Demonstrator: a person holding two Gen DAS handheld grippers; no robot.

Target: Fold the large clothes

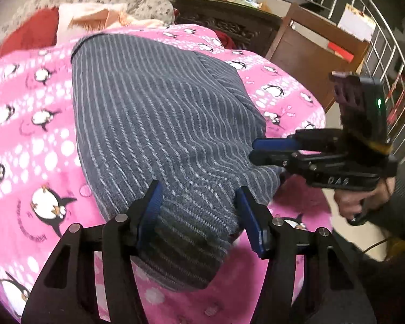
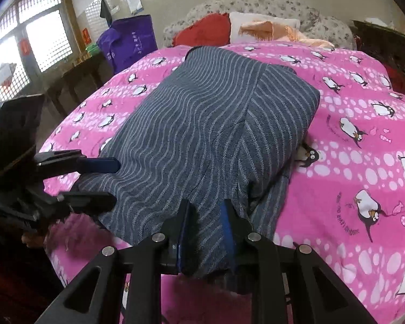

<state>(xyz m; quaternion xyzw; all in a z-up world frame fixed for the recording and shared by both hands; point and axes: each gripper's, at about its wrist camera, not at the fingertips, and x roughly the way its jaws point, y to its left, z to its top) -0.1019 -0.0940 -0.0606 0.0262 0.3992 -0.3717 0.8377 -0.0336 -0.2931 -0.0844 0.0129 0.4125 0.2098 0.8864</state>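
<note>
Bedroom setting: a bed under a pink penguin-print cover [image 2: 351, 113] carries the grey white-striped woven garment [image 2: 202, 113], spread ahead of both fingers. Left gripper [image 1: 199, 216] and right gripper [image 2: 203, 232] each pinch its near hem, apparently to lift it for a fold.

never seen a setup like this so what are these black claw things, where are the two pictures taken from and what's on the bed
A person holds a hand-squeezed claw in each hand, each with a wide-angle camera looking along its fingers. One picture looks out from the left claw, the other from the right claw; each also shows the other claw from the side. On the pink penguin bedspread lies a partly folded grey striped garment. Both claws have its near edge between their fingers; the right looks pinched shut, the left wider apart. Pillows sit behind.
</note>
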